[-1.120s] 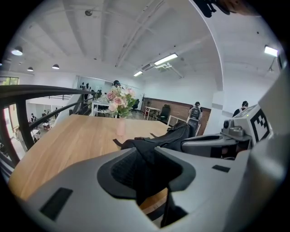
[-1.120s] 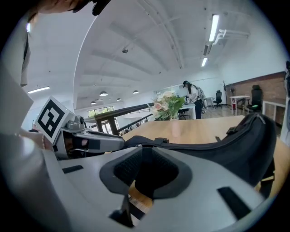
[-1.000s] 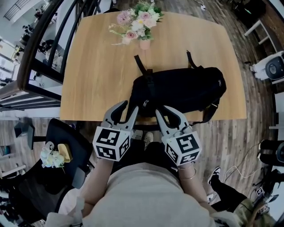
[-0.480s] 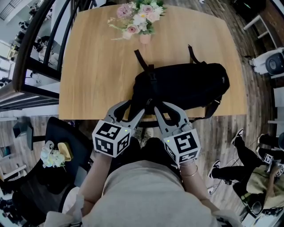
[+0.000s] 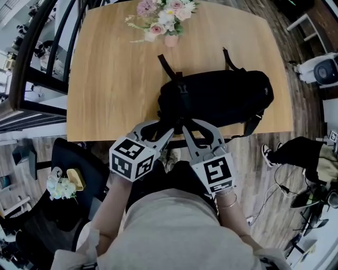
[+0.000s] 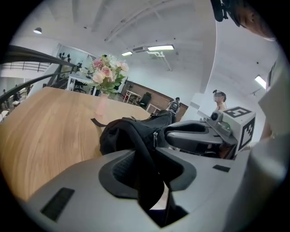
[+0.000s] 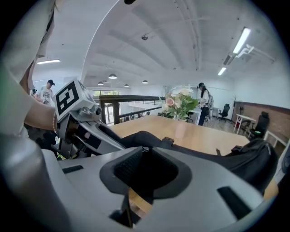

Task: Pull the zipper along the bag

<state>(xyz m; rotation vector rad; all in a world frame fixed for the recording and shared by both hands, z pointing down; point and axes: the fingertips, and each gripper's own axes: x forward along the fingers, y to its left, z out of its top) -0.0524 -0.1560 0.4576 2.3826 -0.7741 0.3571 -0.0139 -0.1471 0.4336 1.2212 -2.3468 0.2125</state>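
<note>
A black bag (image 5: 222,97) lies on the wooden table (image 5: 105,79) near its front edge, straps trailing behind it. Both grippers meet at its near left end. My left gripper (image 5: 168,131) is closing, and a black strap of the bag (image 6: 145,154) runs through the gap and is pinched between its jaws (image 6: 152,176). My right gripper (image 5: 186,126) sits just to its right, shut on dark material at the zipper pull (image 7: 145,148). The metal slider (image 6: 155,138) shows beside the right gripper's tip (image 6: 181,136) in the left gripper view.
A vase of pink and white flowers (image 5: 161,16) stands at the table's far edge. A black chair (image 5: 68,174) with a small bouquet is down to the left. A railing (image 5: 31,79) runs along the left. A person's legs (image 5: 296,153) are at the right.
Both grippers have moved forward from the table's edge onto the bag's near end and closer together. A person has walked across the floor at the right.
</note>
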